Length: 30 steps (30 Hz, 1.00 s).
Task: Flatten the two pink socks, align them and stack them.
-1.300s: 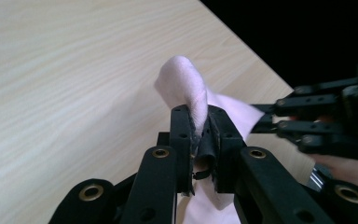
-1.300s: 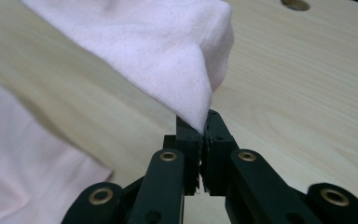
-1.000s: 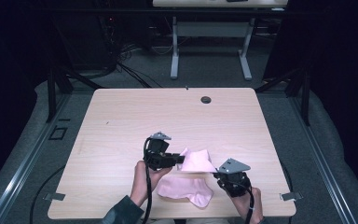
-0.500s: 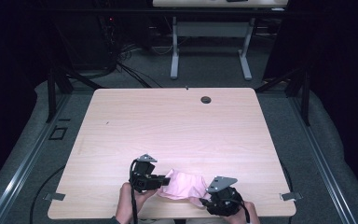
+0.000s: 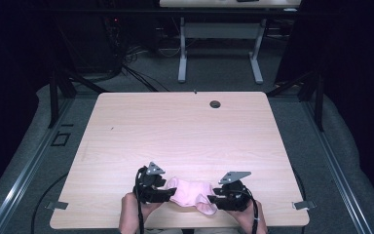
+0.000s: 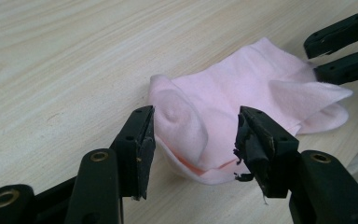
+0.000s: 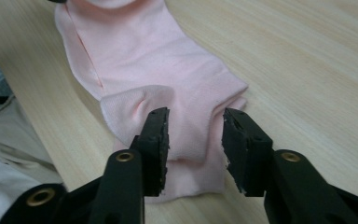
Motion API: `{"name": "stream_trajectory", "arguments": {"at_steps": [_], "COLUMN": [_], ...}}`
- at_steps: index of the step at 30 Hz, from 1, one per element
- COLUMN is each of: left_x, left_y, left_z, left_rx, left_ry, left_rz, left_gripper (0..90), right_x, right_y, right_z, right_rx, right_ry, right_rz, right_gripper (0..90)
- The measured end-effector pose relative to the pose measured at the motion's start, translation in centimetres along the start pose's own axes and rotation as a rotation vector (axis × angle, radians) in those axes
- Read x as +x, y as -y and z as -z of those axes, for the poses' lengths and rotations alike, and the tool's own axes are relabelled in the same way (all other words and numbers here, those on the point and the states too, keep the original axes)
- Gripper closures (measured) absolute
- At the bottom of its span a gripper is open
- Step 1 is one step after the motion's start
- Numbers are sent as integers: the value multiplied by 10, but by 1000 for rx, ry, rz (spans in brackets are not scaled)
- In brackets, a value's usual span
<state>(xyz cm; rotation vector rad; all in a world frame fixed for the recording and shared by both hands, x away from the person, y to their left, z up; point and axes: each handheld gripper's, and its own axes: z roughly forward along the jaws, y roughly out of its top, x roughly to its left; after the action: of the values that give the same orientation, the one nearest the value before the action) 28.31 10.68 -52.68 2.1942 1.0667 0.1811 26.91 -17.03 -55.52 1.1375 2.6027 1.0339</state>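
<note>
A pink sock [image 5: 191,194] lies flat on the wooden table [image 5: 185,131] near its front edge, stretched between both grippers. My left gripper [image 5: 168,194] is at the sock's left end; its jaws have just been opening and now stand apart around the rounded end of the sock [image 6: 186,126] without pressing it. My right gripper [image 5: 212,199] is at the other end. Its jaws have just been closing, and in the right gripper view the gripper [image 7: 196,128] straddles the sock [image 7: 144,56] with a gap on both sides. The right gripper's jaws show at the top right of the left gripper view.
A dark round grommet [image 5: 215,104] sits at the table's far edge. The person's hands [image 5: 129,214] and light clothing [image 7: 9,158] are right at the near edge. Another desk's legs [image 5: 181,53] and cables stand on the floor behind.
Both grippers came toward the near edge and down, bringing the sock with them. The sock now lies spread flat, and the left jaws have let go of it.
</note>
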Motion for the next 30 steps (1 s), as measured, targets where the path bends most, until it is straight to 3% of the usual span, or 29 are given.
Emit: {"name": "stream_trajectory", "arguments": {"at_steps": [3, 5, 9, 10, 13, 15, 17, 22, 24, 30], "left_x": [-8, -11, -20, -21, -24, -24, -22, -18, -15, -10], "left_y": [-2, -3, -6, -7, -5, -5, -5, -5, -6, -4], "left_z": [-5, -9, -23, -29, -34, -34, -33, -27, -19, -4], "left_rx": [32, 40, 100, 123, 135, 136, 138, 86, 37, -39], "left_ry": [-32, -39, -125, -152, -174, -187, -192, -185, -159, -91], "left_rz": [-62, -72, -158, -183, -215, -223, -233, -207, -177, -115], "left_gripper": [472, 478, 514, 548, 661, 699, 805, 859, 862, 859], "right_x": [2, 3, 3, 3, 3, 3, 3, 4, 6, 8], "right_y": [0, 0, 1, 2, 3, 4, 5, 4, 1, -4], "right_z": [-7, -8, -10, -10, -9, -9, -8, 1, 12, 37], "right_rx": [36, 38, 44, 43, 37, 35, 19, -13, -41, -85], "right_ry": [26, 33, 50, 49, 38, 39, 36, 35, 45, 60], "right_rz": [13, 9, 23, 31, 26, 30, 30, 34, 40, 47], "right_gripper": [697, 716, 777, 808, 838, 842, 849, 851, 852, 852]}}
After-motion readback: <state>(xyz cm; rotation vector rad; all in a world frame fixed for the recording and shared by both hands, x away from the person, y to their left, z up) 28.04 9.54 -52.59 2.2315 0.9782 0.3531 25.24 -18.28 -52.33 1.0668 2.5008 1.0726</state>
